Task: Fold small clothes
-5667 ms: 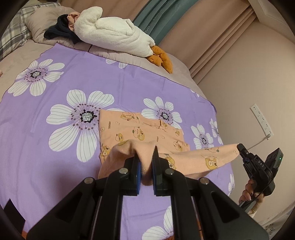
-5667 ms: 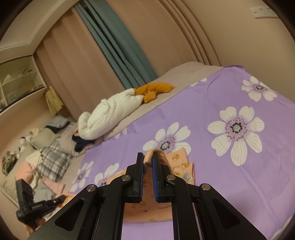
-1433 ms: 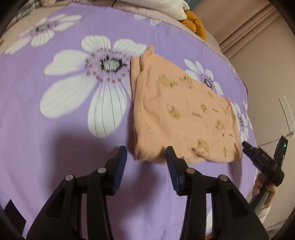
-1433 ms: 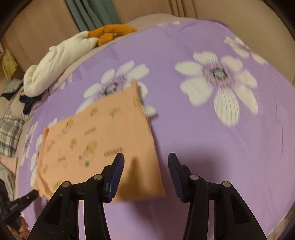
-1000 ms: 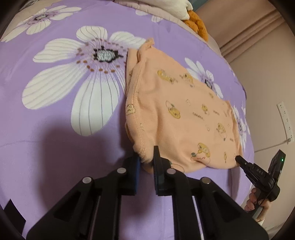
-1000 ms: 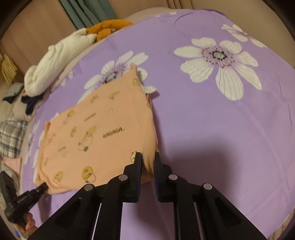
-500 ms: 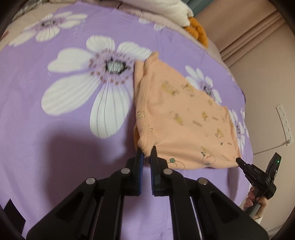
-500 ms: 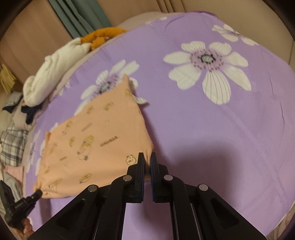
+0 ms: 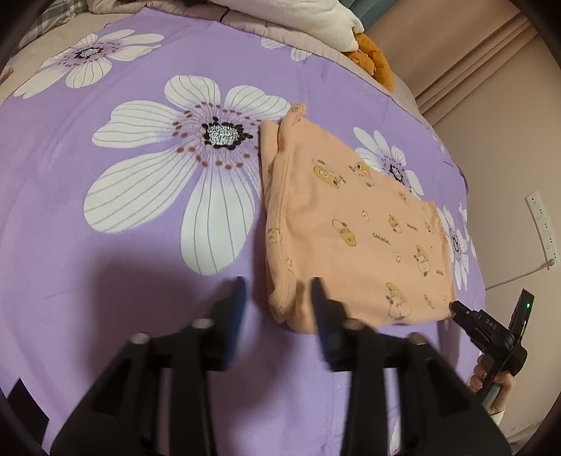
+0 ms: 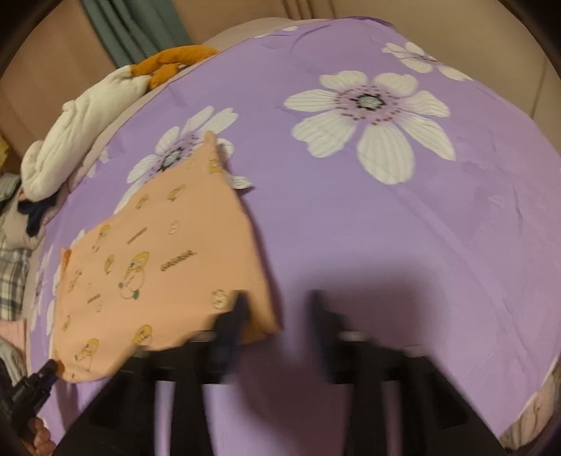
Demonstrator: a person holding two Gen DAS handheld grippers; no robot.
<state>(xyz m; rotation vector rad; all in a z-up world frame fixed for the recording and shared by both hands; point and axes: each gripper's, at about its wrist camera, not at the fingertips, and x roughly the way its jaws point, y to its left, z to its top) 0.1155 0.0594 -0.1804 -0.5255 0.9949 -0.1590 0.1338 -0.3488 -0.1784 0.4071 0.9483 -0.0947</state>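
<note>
Your left tool [image 9: 277,298] has its jaws spread wide, holding nothing; the near left corner of the folded peach garment [image 9: 354,224] sits in the gap between the blurred fingers, which do not pinch it. Your right tool [image 10: 277,308] is likewise spread apart and empty, its left finger [image 10: 235,315] overlapping the garment's near right corner while the right finger stands over bare sheet.

The garment [image 10: 164,259], printed with small cartoon bears, lies flat as a rough rectangle on the purple flowered bedsheet [image 9: 105,245]. Several layers show along its left edge in the left wrist view, and one pointed corner sticks up at the far end beside a large white flower [image 9: 196,168]. A small white tag [image 10: 242,182] pokes out on its right side.

In the left wrist view your right tool [image 9: 491,333] touches the garment's near right corner; whether it grips there cannot be told from that view. At the far side of the bed sit a white plush toy [image 10: 80,129] with orange feet and teal curtains [image 10: 133,28].
</note>
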